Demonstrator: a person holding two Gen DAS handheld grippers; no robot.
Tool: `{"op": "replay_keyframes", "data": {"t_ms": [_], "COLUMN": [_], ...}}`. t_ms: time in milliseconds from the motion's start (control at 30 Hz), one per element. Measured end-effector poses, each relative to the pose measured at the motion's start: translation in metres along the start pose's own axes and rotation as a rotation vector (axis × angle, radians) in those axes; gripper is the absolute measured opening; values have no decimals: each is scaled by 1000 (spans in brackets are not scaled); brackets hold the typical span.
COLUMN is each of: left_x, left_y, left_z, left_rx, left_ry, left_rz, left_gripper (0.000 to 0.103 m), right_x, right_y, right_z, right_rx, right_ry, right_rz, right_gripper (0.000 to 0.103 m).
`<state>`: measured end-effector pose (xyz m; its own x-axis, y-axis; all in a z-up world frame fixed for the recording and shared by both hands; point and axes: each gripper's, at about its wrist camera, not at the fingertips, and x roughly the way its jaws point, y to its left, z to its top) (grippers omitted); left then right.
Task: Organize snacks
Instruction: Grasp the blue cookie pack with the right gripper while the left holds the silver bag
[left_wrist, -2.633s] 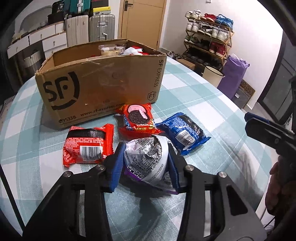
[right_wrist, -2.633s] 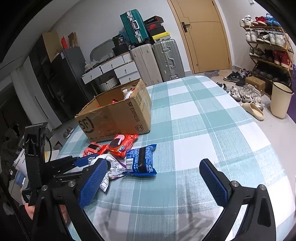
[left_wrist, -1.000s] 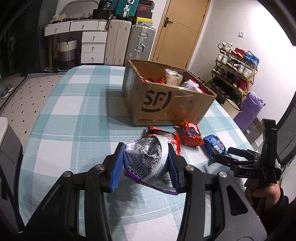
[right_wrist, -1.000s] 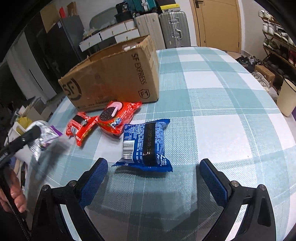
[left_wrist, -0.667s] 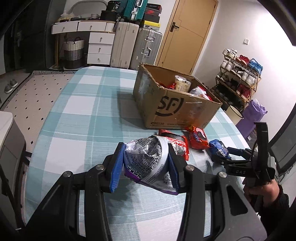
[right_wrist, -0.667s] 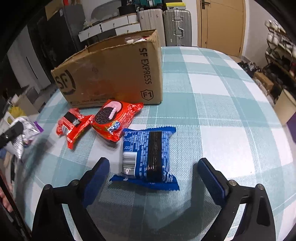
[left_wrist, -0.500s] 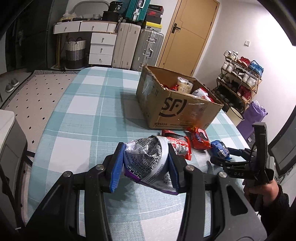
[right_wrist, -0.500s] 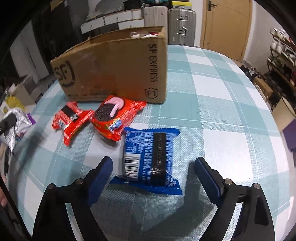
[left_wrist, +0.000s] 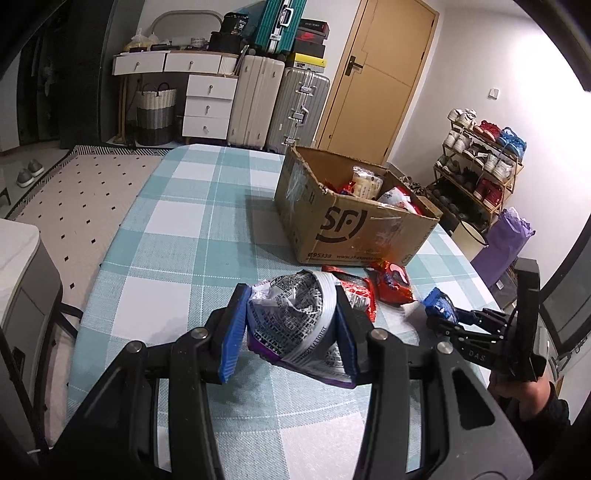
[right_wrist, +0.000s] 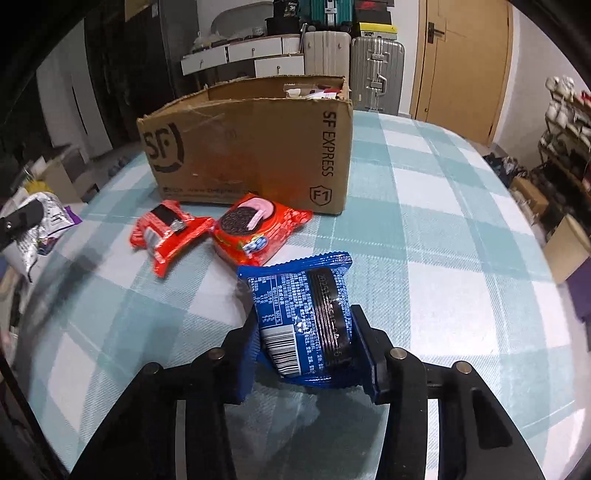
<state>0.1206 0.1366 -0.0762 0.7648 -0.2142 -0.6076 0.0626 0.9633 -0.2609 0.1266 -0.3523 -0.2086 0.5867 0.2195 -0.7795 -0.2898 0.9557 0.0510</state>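
My left gripper is shut on a crumpled silver and purple snack bag, held above the near side of the checked table. That bag also shows at the left edge of the right wrist view. My right gripper is shut on a blue cookie pack that rests on the table. Two red cookie packs lie in front of the open cardboard SF box, which holds several snacks.
The table's right edge drops to a shoe rack, a bin and a purple bag. Suitcases, drawers and a door stand behind the table. A grey cabinet sits by the table's left edge.
My right gripper has moved in and closed on the blue cookie pack. My left gripper, still holding the silver bag, has drifted back and left, away from the box.
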Motion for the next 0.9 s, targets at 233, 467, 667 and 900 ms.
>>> {"op": "replay_keyframes", "data": {"t_ms": [233, 467, 667, 900], "left_x": [-11, -20, -24, -26], "left_y": [-15, -28, -40, -50], "left_z": [0, 1, 5, 19], "left_rx": [23, 35, 52, 71], "left_ry": [-12, -20, -15, -23], "left_rz": [7, 0, -19, -41], "left_gripper": [41, 41, 41, 41], "right_x": [-18, -55, -80, -102], "right_y": [-4, 6, 15, 24], "right_z": [-6, -8, -2, 10], "right_rx": [57, 81, 82, 68], "right_ry": [-38, -112, -163, -216], "right_rz": [71, 135, 186, 246], "right_gripper": [45, 45, 45, 45]}}
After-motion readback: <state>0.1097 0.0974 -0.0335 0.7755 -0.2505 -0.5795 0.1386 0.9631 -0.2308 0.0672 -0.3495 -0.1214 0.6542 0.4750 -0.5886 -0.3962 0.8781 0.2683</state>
